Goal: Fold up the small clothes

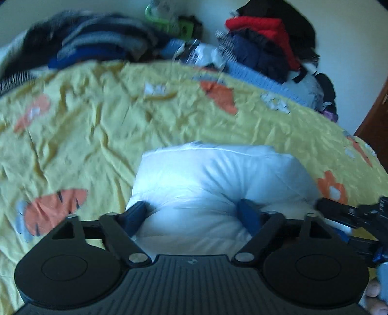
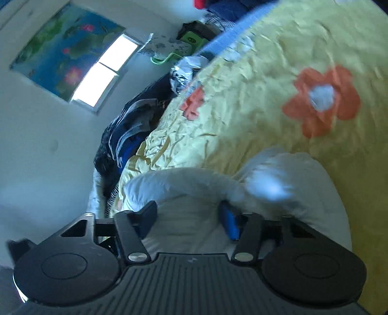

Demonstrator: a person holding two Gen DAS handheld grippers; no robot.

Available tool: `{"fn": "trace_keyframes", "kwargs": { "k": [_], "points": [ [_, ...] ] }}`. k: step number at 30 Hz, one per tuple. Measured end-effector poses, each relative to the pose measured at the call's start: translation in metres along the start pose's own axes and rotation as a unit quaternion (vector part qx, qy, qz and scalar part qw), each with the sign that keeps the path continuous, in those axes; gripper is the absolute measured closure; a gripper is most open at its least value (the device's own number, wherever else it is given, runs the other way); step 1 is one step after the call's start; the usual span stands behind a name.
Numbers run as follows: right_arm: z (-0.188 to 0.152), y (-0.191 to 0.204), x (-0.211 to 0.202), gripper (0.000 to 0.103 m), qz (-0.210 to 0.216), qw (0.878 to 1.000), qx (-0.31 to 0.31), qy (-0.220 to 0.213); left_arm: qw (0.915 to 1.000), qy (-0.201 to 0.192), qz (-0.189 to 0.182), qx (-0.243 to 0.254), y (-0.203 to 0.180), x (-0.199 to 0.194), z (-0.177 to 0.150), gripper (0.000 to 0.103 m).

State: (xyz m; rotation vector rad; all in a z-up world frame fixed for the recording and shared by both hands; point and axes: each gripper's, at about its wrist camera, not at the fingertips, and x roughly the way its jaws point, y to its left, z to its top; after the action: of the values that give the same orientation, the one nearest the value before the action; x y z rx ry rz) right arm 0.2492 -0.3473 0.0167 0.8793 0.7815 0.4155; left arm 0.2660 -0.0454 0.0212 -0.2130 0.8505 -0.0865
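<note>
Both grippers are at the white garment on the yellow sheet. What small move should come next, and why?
Probably close both grippers on the cloth. The left gripper and the right gripper each stand open with the white garment bulging between their blue fingers, so neither seems to hold it yet. It lies bunched, not flat, on the yellow sheet, so a firm grip should come before any fold.

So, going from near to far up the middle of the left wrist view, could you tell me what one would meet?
Left gripper, jaws apart around the cloth → white garment → yellow flowered bedsheet → blue knitted cloth → pile of dark and red clothes → white wall.
</note>
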Motion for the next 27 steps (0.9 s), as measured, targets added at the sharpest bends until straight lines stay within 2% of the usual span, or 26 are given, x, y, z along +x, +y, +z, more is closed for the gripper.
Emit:
{"fn": "trace_keyframes", "kwargs": {
  "k": [1, 3, 5, 8, 9, 10, 11, 13, 14, 15, 17, 19, 21, 23, 24, 27],
  "points": [
    [0.001, -0.006, 0.001, 0.056, 0.001, 1.0, 0.014, 0.004, 0.9999, 0.007, 0.002, -0.009, 0.004, 0.007, -0.002, 0.005],
    [0.001, -0.01, 0.007, 0.065, -0.001, 1.0, 0.006, 0.01, 0.9997, 0.008, 0.011, -0.018, 0.004, 0.012, -0.005, 0.004],
    [-0.004, -0.004, 0.012, 0.066, -0.017, 0.999, -0.027, 0.008, 0.9998, -0.005, 0.019, -0.009, -0.003, 0.004, -0.008, 0.004],
    [-0.006, 0.013, 0.008, 0.059, -0.041, 0.996, -0.073, 0.012, 0.999, -0.034, -0.001, -0.031, 0.007, -0.025, -0.015, 0.007],
    [-0.003, 0.019, 0.003, 0.053, -0.046, 0.996, -0.078, 0.011, 0.9978, -0.046, -0.022, -0.043, 0.011, -0.044, -0.019, 0.007],
    [-0.002, 0.026, -0.006, 0.051, -0.047, 0.995, -0.084, 0.002, 0.9964, -0.059, -0.042, -0.045, 0.012, -0.06, -0.025, 0.007],
    [-0.001, 0.032, -0.02, 0.047, -0.035, 0.995, -0.094, -0.013, 0.9954, -0.071, -0.056, -0.032, 0.008, -0.078, -0.032, 0.007],
    [0.004, 0.044, -0.045, 0.038, 0.006, 0.994, -0.107, -0.036, 0.992, -0.098, -0.069, 0.04, -0.013, -0.107, -0.053, 0.007],
    [0.007, 0.05, -0.055, 0.032, 0.032, 0.993, -0.105, -0.034, 0.9886, -0.106, -0.071, 0.08, -0.026, -0.115, -0.065, 0.007],
    [0.009, 0.055, -0.06, 0.023, 0.056, 0.993, -0.099, -0.022, 0.9851, -0.107, -0.069, 0.116, -0.038, -0.119, -0.077, 0.007],
    [0.008, 0.07, -0.056, 0.011, 0.104, 0.99, -0.088, 0.033, 0.9802, -0.096, -0.056, 0.164, -0.057, -0.112, -0.094, 0.007],
    [-0.003, 0.085, -0.044, 0.01, 0.124, 0.983, -0.102, 0.084, 0.98, -0.085, -0.04, 0.175, -0.065, -0.099, -0.103, 0.006],
    [-0.017, 0.095, -0.028, 0.008, 0.103, 0.978, -0.14, 0.113, 0.9757, -0.084, -0.027, 0.201, -0.071, -0.086, -0.108, 0.006],
    [-0.027, 0.087, -0.004, 0.013, 0.032, 0.978, -0.155, 0.133, 0.9763, -0.074, -0.026, 0.201, -0.072, -0.073, -0.109, 0.005],
    [-0.03, 0.077, 0.007, 0.014, 0.013, 0.979, -0.149, 0.139, 0.9772, -0.072, -0.023, 0.199, -0.071, -0.066, -0.108, 0.005],
    [-0.032, 0.055, 0.02, 0.019, 0.015, 0.981, -0.137, 0.133, 0.978, -0.065, -0.019, 0.197, -0.072, -0.056, -0.108, 0.004]
  ]
}}
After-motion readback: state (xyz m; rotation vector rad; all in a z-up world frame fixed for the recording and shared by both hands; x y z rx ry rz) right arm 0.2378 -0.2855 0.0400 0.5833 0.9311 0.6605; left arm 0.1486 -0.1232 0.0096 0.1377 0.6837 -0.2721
